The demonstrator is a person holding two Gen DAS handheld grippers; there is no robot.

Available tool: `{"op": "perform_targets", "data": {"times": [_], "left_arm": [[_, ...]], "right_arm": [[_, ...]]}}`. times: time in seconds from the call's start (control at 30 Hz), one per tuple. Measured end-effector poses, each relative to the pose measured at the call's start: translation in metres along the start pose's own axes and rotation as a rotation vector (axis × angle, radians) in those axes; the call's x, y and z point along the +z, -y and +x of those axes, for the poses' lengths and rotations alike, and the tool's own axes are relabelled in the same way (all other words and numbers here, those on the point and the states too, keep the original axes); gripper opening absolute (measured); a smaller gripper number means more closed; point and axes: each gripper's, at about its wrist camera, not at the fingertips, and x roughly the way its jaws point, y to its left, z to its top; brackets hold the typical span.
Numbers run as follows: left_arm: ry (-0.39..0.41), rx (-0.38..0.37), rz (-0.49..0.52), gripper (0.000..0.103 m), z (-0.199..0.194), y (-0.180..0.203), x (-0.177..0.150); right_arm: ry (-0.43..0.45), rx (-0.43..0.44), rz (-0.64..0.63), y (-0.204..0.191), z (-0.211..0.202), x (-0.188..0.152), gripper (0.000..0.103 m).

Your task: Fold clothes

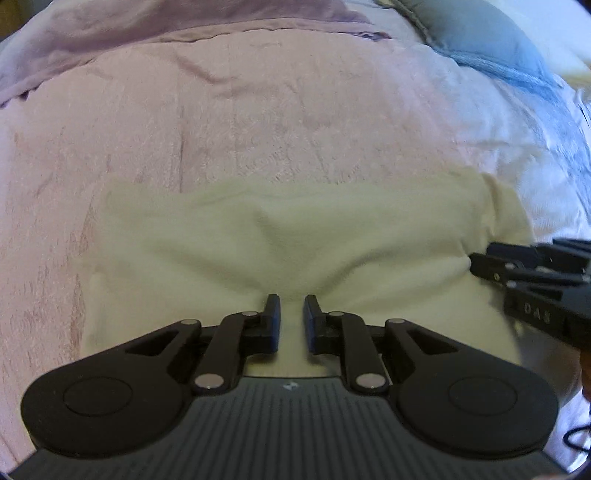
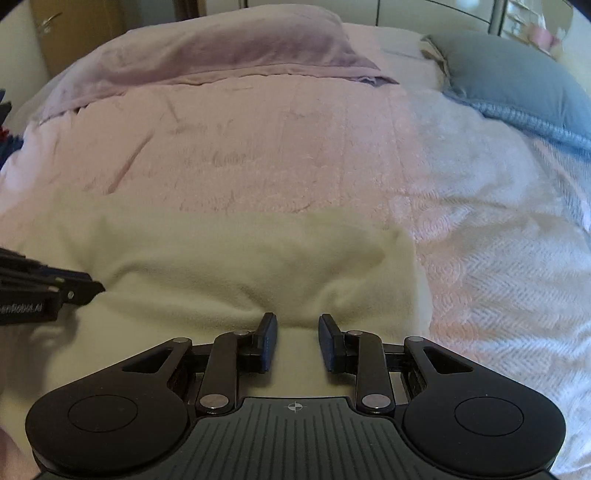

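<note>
A cream garment [image 1: 280, 236] lies folded on the pink bedspread; it also shows in the right wrist view [image 2: 221, 266]. My left gripper [image 1: 291, 302] sits at the garment's near edge with its jaws a narrow gap apart, cloth bunched between the tips. My right gripper [image 2: 297, 321] is at the near edge further right, jaws a little wider apart, with a fold of cloth rising in front of them. Each gripper shows at the side of the other's view: the right one [image 1: 480, 264], the left one [image 2: 92, 288].
The pink bedspread [image 2: 295, 147] covers the bed. A lilac blanket [image 2: 221, 51] lies across the far end. A grey-blue pillow [image 2: 517, 81] lies at the far right. A wooden door [image 2: 74, 29] stands behind at the far left.
</note>
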Motion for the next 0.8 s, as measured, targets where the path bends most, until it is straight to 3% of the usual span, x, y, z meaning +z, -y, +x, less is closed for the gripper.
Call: {"op": "perform_targets", "data": {"times": [0.1, 0.27, 0.43, 0.57, 0.67, 0.8], "left_arm": [[0.015, 0.023, -0.01, 0.012, -0.029, 0.006, -0.001], [0.024, -0.009, -0.034, 0.012, -0.07, 0.023, -0.033], [-0.046, 0.068, -0.047, 0.013, -0.048, 0.026, -0.056], [-0.033, 0.07, -0.073, 0.013, -0.069, 0.028, -0.052], [-0.07, 0.079, -0.076, 0.013, -0.065, 0.028, -0.056], [-0.129, 0.104, -0.058, 0.013, -0.059, 0.024, -0.06]], "right_arm": [[0.027, -0.006, 0.046, 0.007, -0.027, 0.003, 0.028], [0.058, 0.068, 0.118, -0.002, -0.086, -0.017, 0.028], [-0.047, 0.061, 0.082, -0.017, -0.058, -0.046, 0.028], [-0.013, 0.047, 0.123, -0.017, -0.084, -0.038, 0.028], [-0.002, 0.042, 0.166, -0.017, -0.097, -0.045, 0.028], [-0.123, -0.013, 0.196, -0.023, -0.068, -0.064, 0.028]]}}
